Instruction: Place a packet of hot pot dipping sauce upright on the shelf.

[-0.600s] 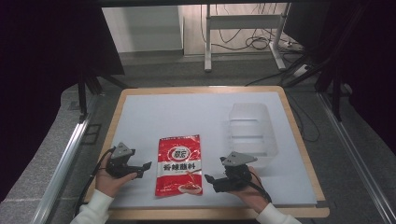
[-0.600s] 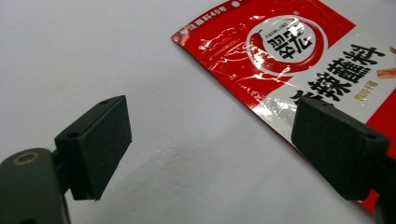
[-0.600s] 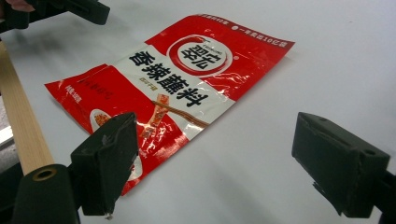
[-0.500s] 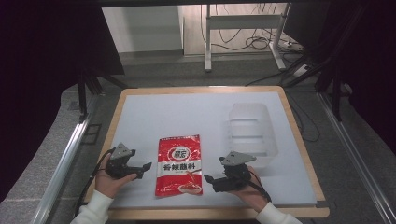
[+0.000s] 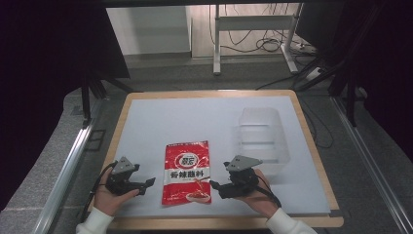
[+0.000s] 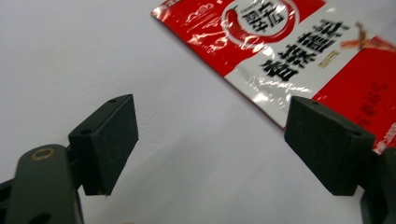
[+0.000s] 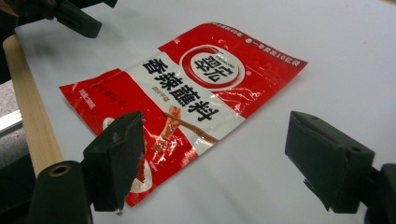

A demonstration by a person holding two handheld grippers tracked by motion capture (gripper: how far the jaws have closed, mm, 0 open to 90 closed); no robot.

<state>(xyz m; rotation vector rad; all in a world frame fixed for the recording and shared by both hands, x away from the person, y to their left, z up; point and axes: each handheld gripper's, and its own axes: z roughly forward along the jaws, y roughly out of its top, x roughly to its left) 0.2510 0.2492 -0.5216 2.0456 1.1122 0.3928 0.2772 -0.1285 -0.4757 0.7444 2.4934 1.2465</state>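
A flat red and white seasoning pouch lies on the white table mat, near the front edge. My left gripper rests on the mat just left of the pouch, open, its jaws pointing toward the pouch's left edge. In the left gripper view the pouch lies ahead and to the right of the open left gripper. My right gripper sits at the pouch's lower right corner, open. In the right gripper view the right gripper straddles the pouch's near edge with nothing held.
A clear plastic container stands on the mat to the right, just beyond the right hand. The table's wooden rim runs close in front of both hands. The left gripper shows far off in the right gripper view.
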